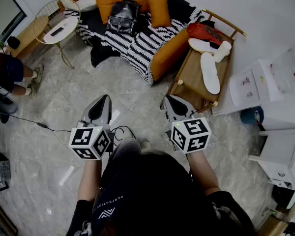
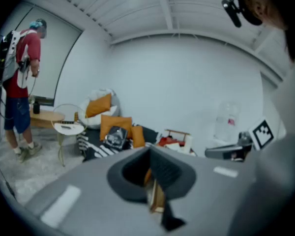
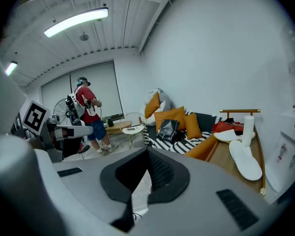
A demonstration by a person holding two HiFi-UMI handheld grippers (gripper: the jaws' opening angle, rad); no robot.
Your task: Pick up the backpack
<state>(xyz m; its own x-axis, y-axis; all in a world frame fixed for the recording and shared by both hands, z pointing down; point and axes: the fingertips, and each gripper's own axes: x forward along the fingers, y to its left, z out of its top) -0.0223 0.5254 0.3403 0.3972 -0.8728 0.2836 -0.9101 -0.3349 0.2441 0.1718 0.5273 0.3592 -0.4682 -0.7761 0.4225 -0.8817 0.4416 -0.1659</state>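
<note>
A black backpack point(image 1: 123, 16) leans against orange cushions on the striped sofa point(image 1: 137, 45) at the top of the head view. It also shows far off in the left gripper view as the backpack point(image 2: 116, 135) and in the right gripper view as the backpack point(image 3: 169, 130). My left gripper point(image 1: 103, 100) and my right gripper point(image 1: 169, 101) are held over the marble floor, well short of the sofa, side by side. Both have their jaws shut with nothing between them.
A round white side table point(image 1: 59, 29) stands left of the sofa. A wooden bench point(image 1: 196, 77) with a red bag point(image 1: 205, 32) and white slippers stands to its right. A person point(image 1: 10, 75) stands at the left. A cable point(image 1: 49, 128) runs across the floor. White furniture point(image 1: 280, 151) is on the right.
</note>
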